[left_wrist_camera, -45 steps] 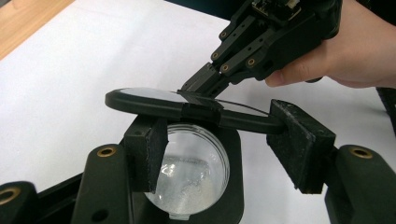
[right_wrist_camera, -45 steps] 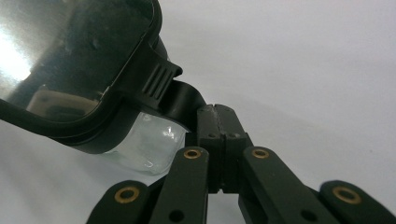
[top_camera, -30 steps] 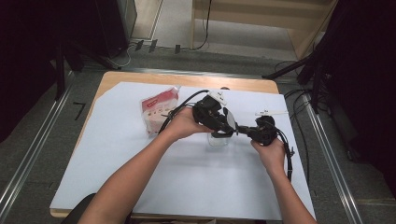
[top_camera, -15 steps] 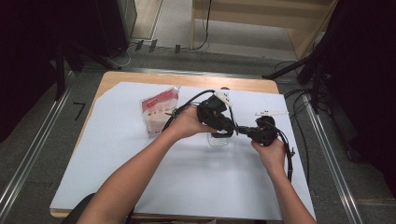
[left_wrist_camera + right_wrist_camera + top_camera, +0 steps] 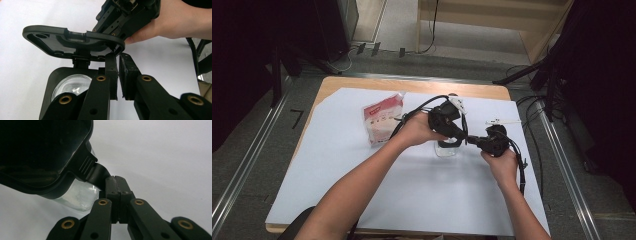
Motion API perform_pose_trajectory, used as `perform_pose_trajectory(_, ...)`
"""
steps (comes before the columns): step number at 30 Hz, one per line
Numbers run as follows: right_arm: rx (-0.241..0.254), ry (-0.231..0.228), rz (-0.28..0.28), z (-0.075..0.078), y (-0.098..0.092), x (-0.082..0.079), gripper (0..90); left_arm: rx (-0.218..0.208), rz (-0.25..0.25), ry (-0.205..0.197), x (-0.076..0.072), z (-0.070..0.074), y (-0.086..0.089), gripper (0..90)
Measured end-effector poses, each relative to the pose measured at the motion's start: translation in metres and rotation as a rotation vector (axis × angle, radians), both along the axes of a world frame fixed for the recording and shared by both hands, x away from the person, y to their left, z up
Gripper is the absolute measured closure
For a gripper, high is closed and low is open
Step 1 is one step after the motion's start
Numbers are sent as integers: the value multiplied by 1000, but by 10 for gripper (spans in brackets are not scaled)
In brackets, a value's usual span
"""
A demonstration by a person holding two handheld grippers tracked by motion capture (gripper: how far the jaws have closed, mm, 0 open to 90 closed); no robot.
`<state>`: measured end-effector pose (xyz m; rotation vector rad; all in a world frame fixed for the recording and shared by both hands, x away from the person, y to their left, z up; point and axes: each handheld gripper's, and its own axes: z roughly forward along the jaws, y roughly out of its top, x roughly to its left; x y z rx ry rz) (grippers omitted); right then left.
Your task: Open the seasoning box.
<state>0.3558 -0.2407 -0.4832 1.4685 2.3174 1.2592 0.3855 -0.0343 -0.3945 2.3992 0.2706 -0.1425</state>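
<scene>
Glass jar (image 5: 71, 86), black hinged lid (image 5: 72, 40) raised: left gripper (image 5: 118, 56) pinches its rim, jaws just closing; right gripper (image 5: 115, 180) clamps its tab (high view adds a red-and-white pouch (image 5: 383, 119)).

Overhead view; two close claw-mounted cameras

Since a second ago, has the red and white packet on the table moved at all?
No. The packet lies at the same spot on the white sheet, left of the left gripper, just as before.
</scene>
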Motion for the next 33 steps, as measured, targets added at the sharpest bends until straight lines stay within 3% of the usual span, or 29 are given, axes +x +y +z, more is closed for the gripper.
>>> perform_pose_trajectory(13, -5, 21, 6, -4, 2, -1, 900, -3, 10, 12, 6, -7, -11, 827)
perform_pose_trajectory(18, -25, 17, 15, -5, 3, 0, 900, -12, 13, 58, 7, -7, -9, 790)
perform_pose_trajectory(20, -51, 6, 13, -5, 2, -1, 900, -6, 19, 61, 6, -4, -5, 755)
perform_pose_trajectory(25, -21, 9, -5, -1, -9, -4, 890, -60, 51, 97, 2, 4, 10, 607)
perform_pose_trajectory(29, 0, -2, -9, 4, -17, -14, 876, -79, 63, 98, -4, 9, 24, 555)
perform_pose_trajectory(33, 15, -17, -11, 11, -22, -22, 846, -71, 82, 87, -8, 9, 35, 490)
